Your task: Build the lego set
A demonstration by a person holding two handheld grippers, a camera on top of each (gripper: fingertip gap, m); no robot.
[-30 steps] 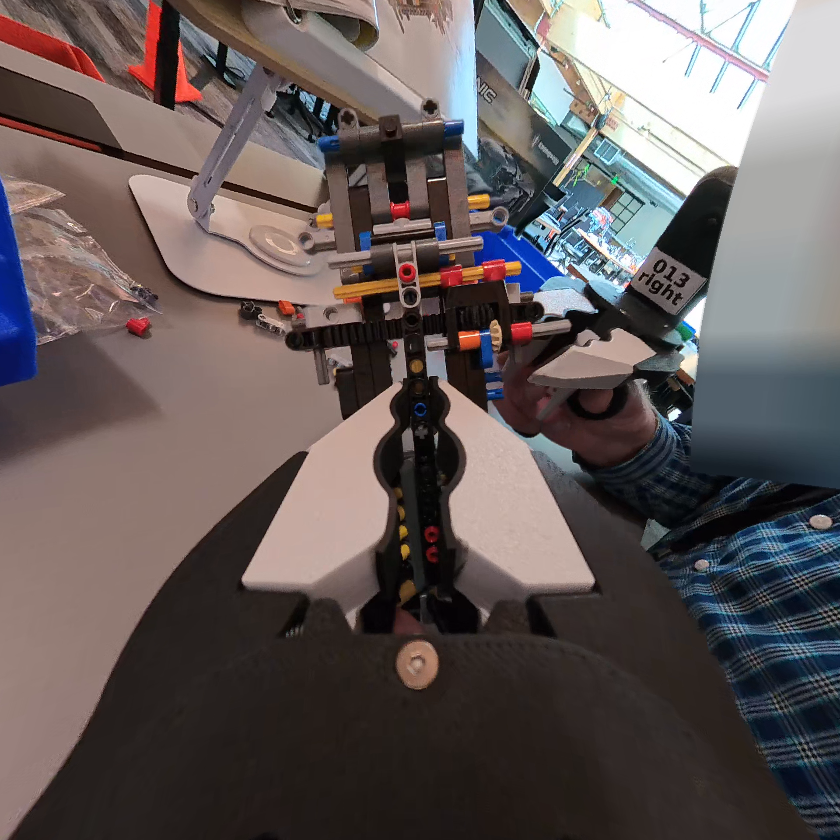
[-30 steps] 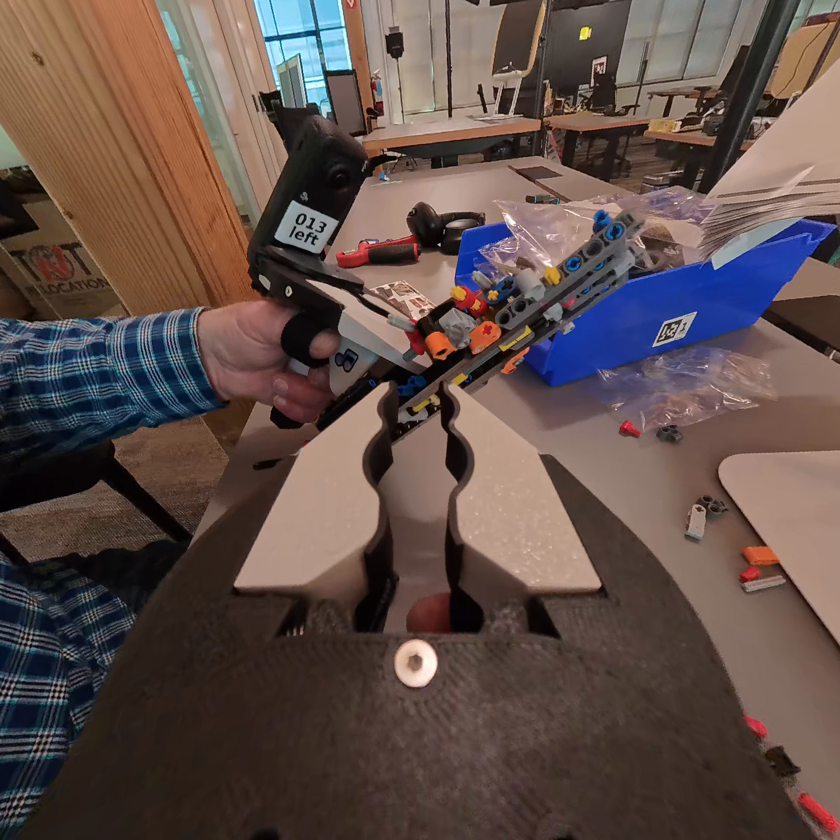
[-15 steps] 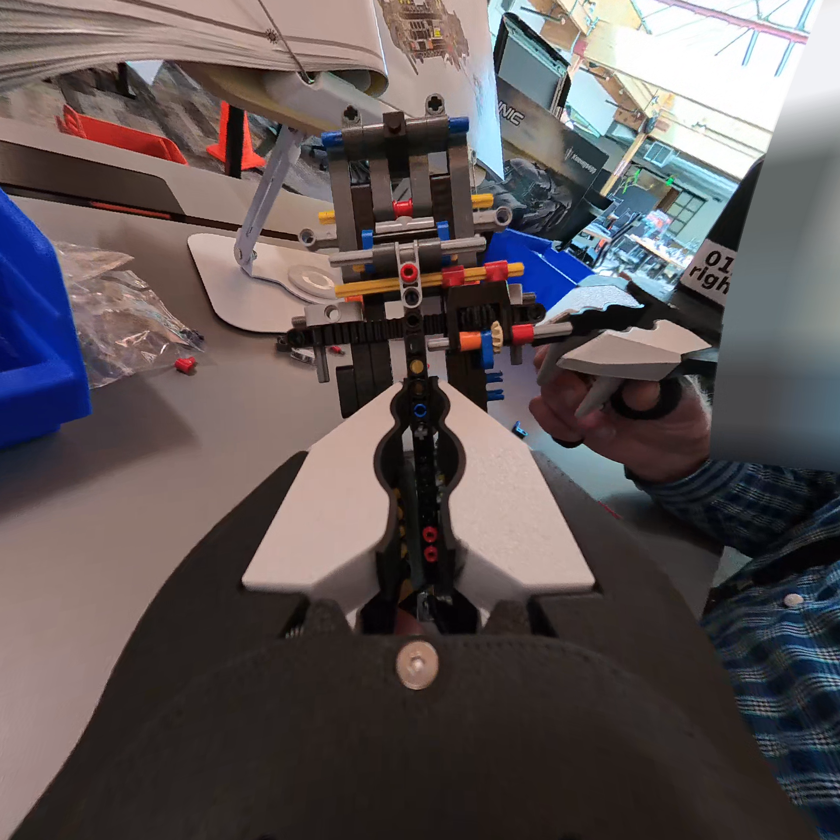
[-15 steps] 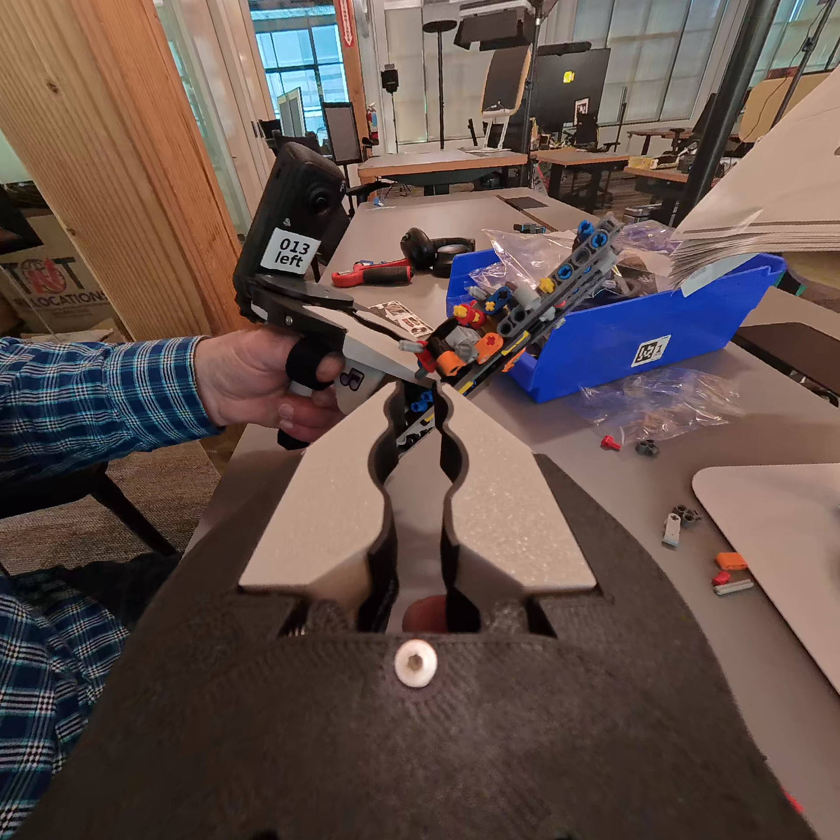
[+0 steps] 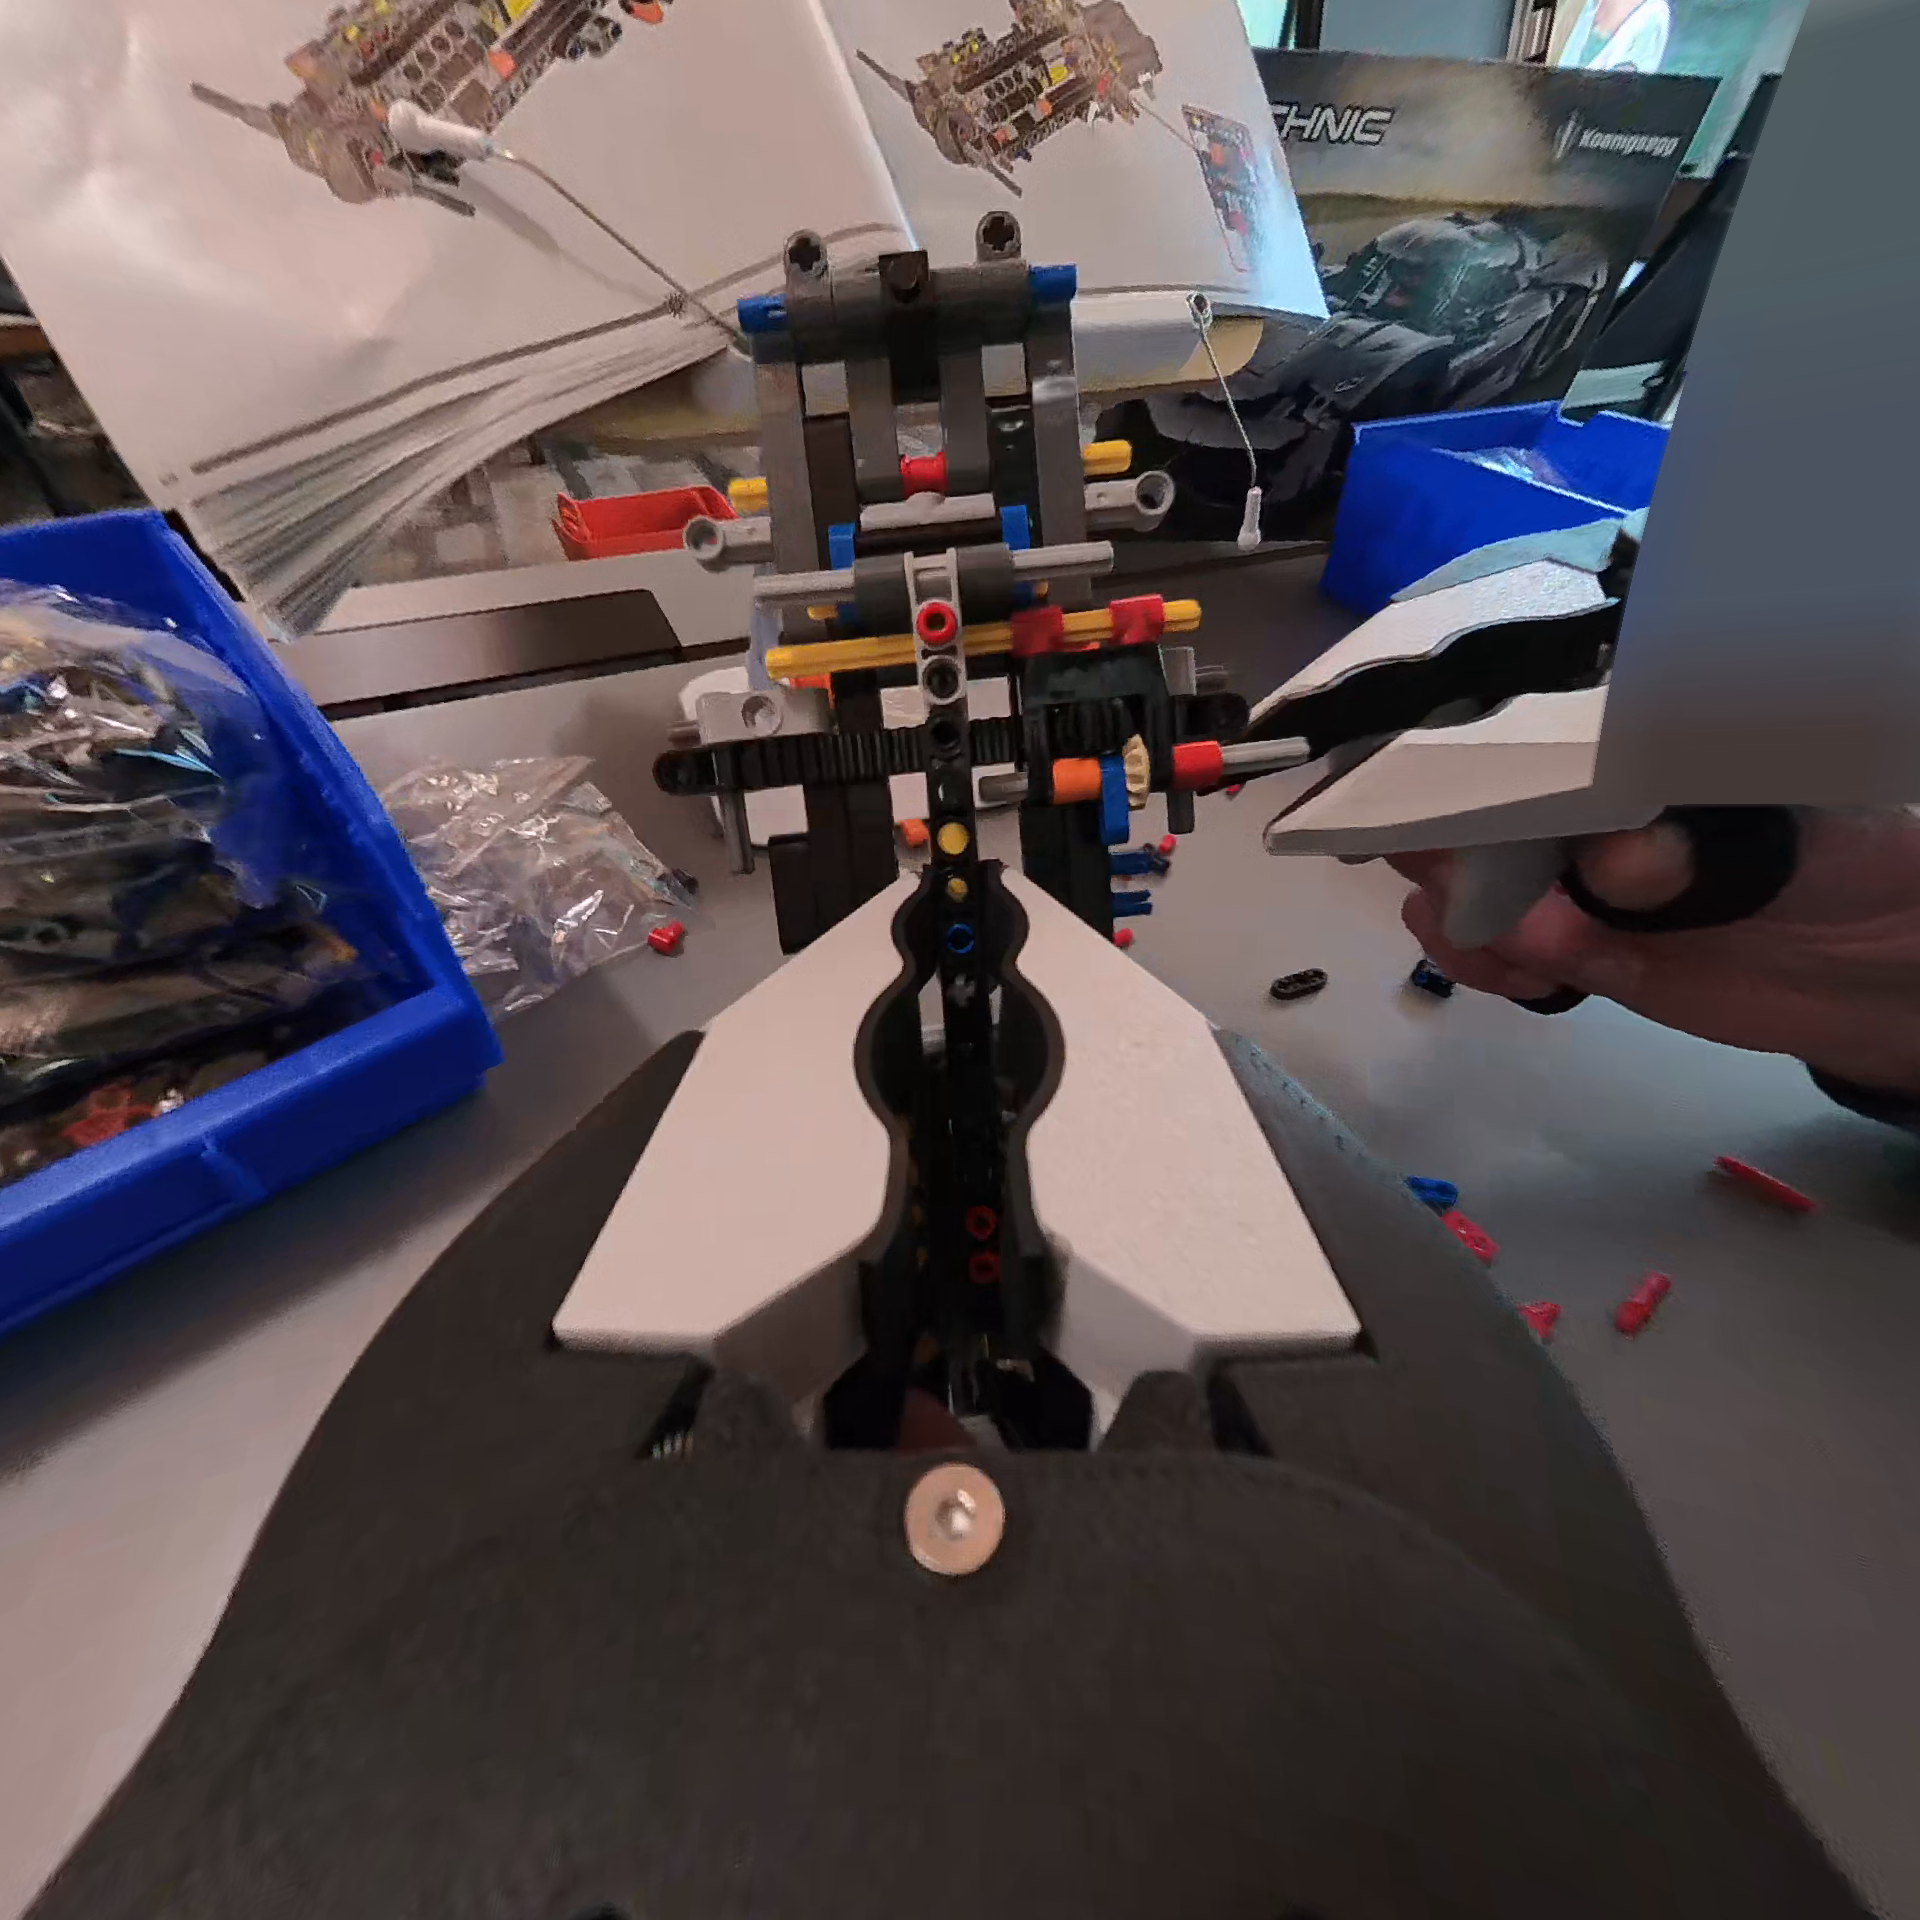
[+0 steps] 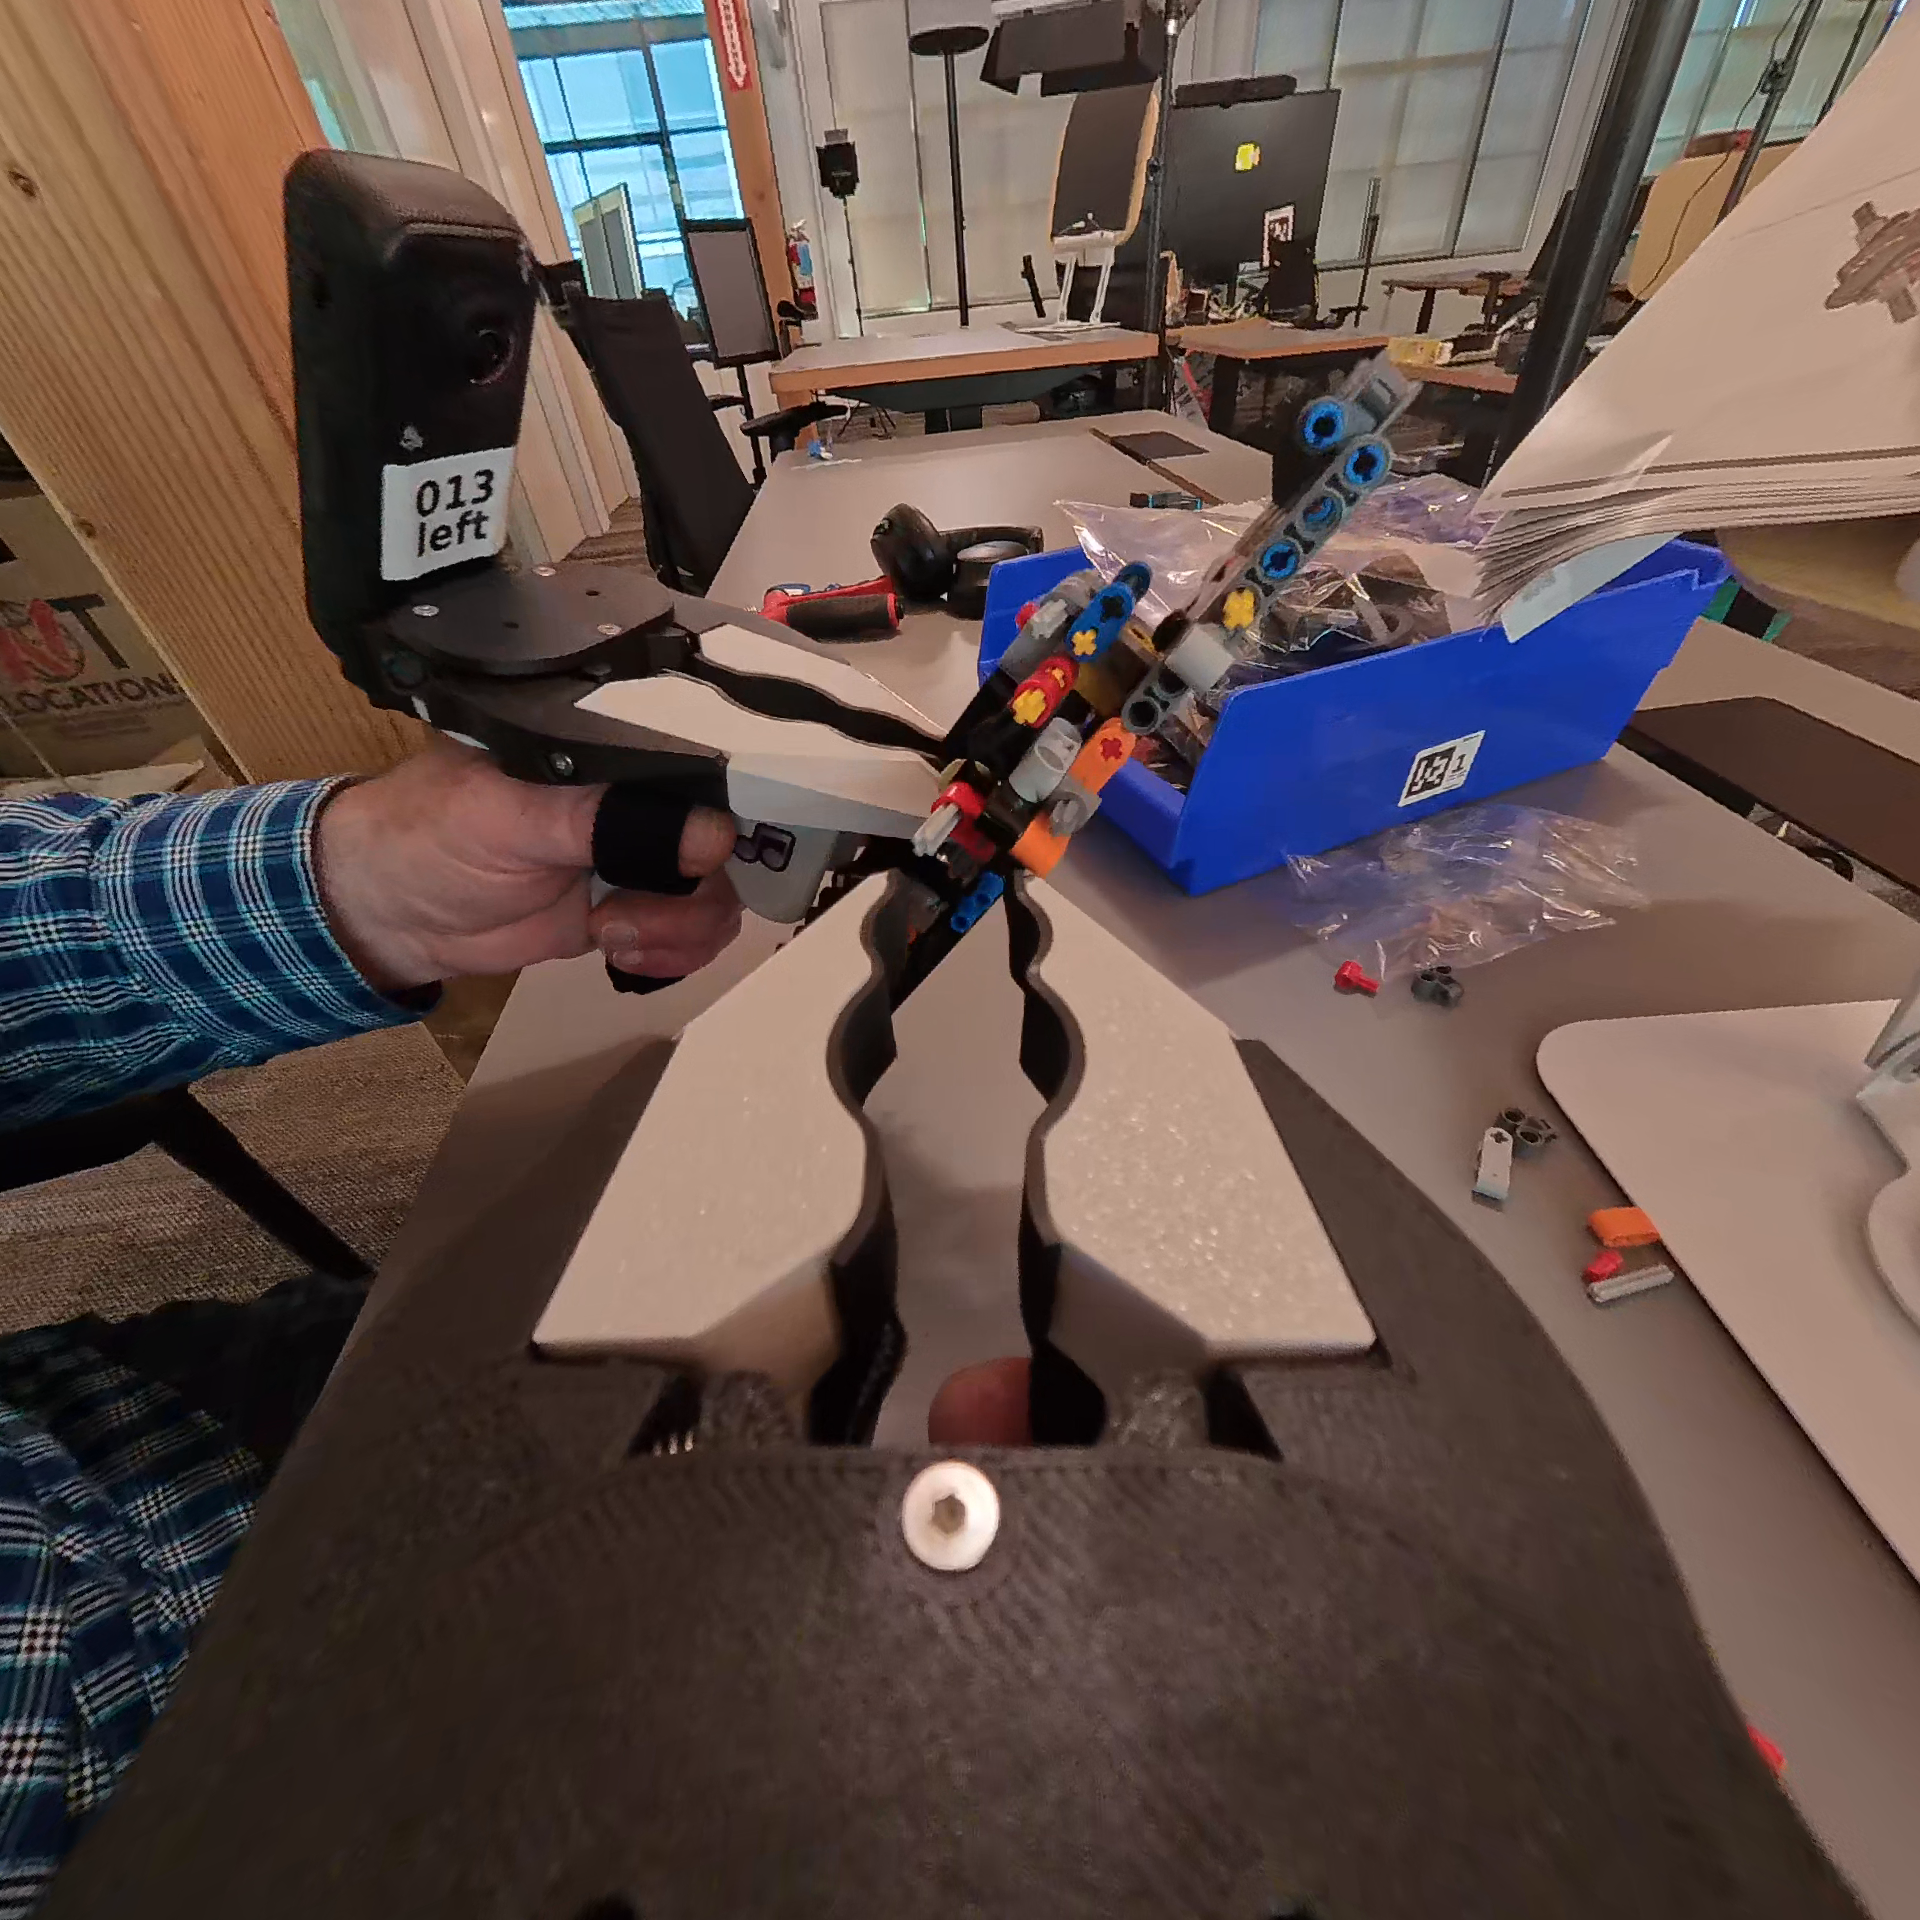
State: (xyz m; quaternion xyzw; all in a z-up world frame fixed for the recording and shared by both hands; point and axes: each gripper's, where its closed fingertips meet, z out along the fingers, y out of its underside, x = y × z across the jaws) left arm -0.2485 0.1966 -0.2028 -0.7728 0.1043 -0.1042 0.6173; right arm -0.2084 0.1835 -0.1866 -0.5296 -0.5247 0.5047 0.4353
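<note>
A partly built lego assembly (image 5: 914, 582) of grey, black, yellow, red and blue technic parts stands upright in front of my left gripper (image 5: 956, 883). The left gripper is shut on its black lower beam. My right gripper (image 5: 1283, 769) comes in from the right, jaws a little apart around the end of the grey axle (image 5: 1247, 753) that carries a red bush. In the right wrist view my right gripper (image 6: 951, 883) is open. The assembly (image 6: 1101, 686) is just ahead of its tips, held by the left gripper (image 6: 925, 774).
An open instruction booklet (image 5: 520, 260) stands on a holder behind. A blue bin (image 5: 312, 1039) of bagged parts sits left, another blue bin (image 5: 1455, 499) far right. Plastic bags (image 5: 530, 883) and loose small pieces (image 5: 1642, 1299) lie on the grey table. The holder's white base (image 6: 1714, 1143) lies right. There is about 5 centimetres between the tips of the two grippers.
My left gripper has swung with the assembly to face the booklet. The right gripper has stayed at the axle end. In the right wrist view the assembly is closer and more upright.
</note>
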